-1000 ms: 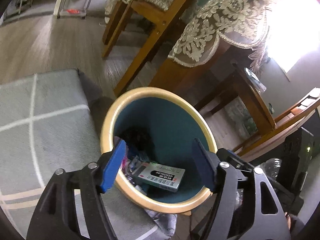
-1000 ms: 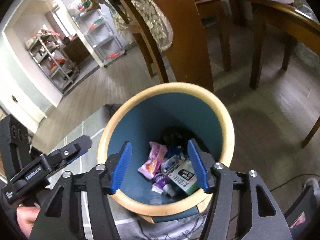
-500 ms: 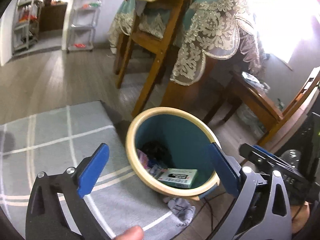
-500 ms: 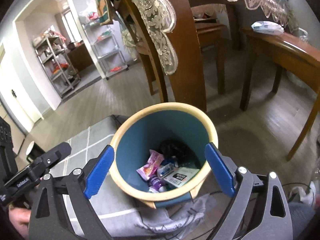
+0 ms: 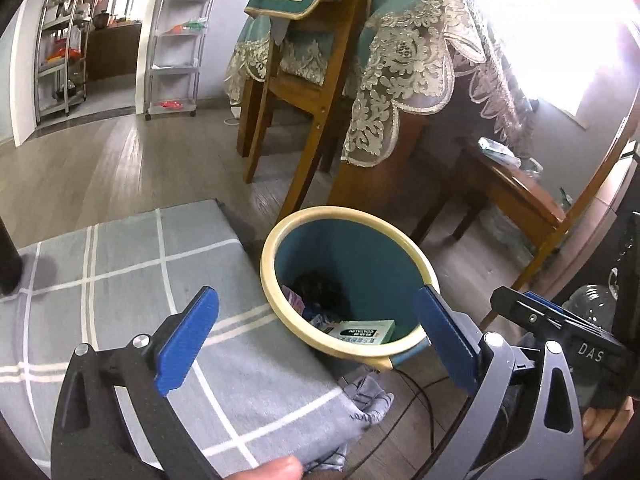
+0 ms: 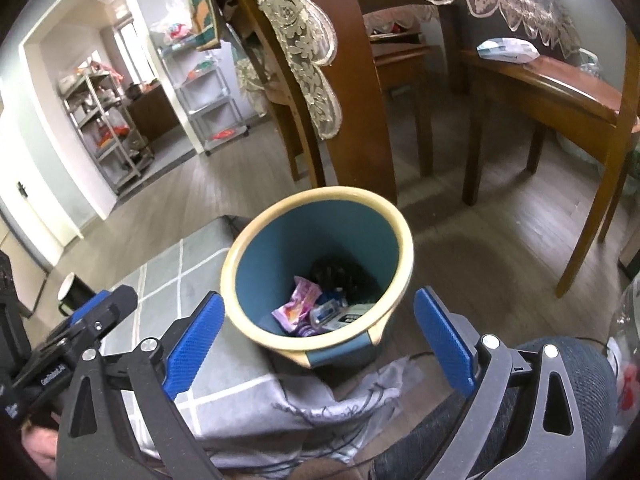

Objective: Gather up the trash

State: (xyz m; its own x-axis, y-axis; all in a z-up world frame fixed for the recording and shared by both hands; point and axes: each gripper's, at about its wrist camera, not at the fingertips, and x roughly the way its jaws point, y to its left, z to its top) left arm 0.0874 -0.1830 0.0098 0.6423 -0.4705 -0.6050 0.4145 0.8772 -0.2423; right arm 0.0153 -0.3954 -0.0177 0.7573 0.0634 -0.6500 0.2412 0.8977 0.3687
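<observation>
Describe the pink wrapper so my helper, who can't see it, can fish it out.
Find the round bin with a cream rim beside the grey checked blanket. Inside, on the left of the litter, lies the pink wrapper, the only pink, crinkled piece there.

"DAS" on the right hand-held gripper (image 5: 552, 322); print on the green box (image 5: 360, 331) unreadable.

The bin (image 6: 320, 248), teal with a cream rim, stands upright on the floor beside the grey blanket (image 5: 120, 280). Inside lie a pink wrapper (image 6: 300, 304), a green box (image 5: 360, 330) and other scraps.
</observation>
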